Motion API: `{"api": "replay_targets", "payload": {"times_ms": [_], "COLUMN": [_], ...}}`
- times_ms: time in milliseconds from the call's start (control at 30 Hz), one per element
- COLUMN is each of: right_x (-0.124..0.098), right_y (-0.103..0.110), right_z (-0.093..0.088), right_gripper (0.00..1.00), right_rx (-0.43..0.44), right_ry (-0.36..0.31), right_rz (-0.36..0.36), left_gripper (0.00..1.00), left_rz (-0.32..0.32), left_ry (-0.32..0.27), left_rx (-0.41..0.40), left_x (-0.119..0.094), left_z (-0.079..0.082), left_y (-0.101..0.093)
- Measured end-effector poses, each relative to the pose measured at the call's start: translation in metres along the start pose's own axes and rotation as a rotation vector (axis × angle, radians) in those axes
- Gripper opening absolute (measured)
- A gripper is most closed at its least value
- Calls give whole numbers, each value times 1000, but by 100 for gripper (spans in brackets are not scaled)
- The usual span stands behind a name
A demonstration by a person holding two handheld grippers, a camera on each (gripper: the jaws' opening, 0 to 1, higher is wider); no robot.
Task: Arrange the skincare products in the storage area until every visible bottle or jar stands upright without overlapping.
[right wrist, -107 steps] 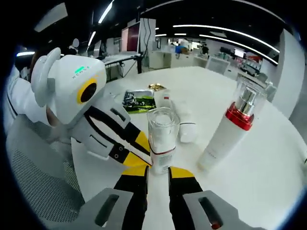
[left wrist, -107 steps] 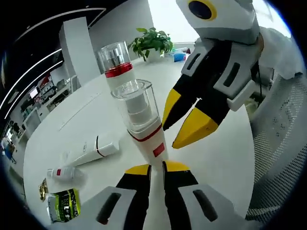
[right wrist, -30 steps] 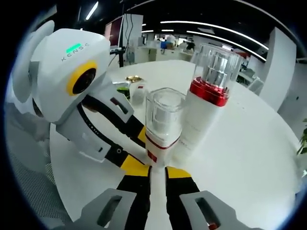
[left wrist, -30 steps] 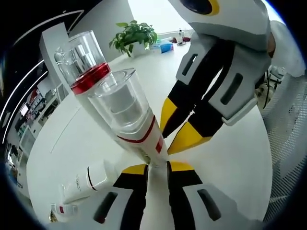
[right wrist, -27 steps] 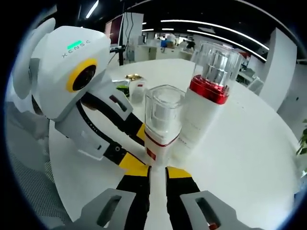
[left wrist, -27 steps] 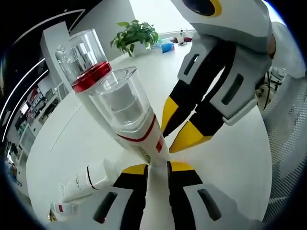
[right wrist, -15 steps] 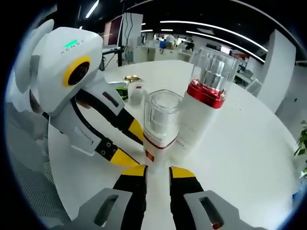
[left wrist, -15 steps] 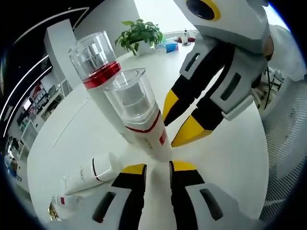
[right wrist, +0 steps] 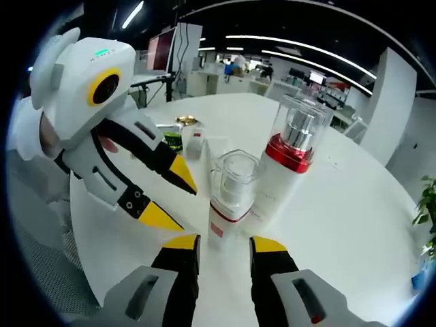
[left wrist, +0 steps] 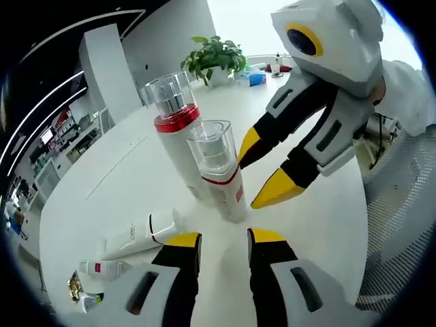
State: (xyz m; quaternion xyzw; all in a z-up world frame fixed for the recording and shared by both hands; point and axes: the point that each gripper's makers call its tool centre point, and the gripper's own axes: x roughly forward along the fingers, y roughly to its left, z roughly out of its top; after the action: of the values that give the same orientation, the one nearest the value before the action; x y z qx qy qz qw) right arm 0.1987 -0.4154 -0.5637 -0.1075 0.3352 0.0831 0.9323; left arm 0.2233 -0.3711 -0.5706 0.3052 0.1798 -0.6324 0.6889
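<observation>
Both grippers have backed away from the small bottle and released it. Left gripper and right gripper now have jaws apart, holding nothing. It stands upright on the table, touching the tall bottle. Two tubes lie flat nearby.

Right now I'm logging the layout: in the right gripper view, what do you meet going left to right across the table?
Left gripper → short clear-capped bottle → tall red-collared bottle.
</observation>
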Motion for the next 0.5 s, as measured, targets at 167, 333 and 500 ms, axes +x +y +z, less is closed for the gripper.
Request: {"api": "replay_targets", "payload": {"times_ms": [167,333,500], "right_x": [-4,-12,-21], "right_y": [2,7,8], "right_z": [6,16,19], "right_gripper": [25,30,40], "right_rx": [-3,7,11], "right_ry": [-20,-55,-73], "right_rz": [-8,-15,-32], "left_gripper": [32,38,46], "left_rz": [22,53,73], "left_ry": [-3,-17,-42], "left_rx": [-24,-58,-81], "left_x": [-11,-28,-48], "left_z": [-4,-7,-6], "left_y": [6,17,29]}}
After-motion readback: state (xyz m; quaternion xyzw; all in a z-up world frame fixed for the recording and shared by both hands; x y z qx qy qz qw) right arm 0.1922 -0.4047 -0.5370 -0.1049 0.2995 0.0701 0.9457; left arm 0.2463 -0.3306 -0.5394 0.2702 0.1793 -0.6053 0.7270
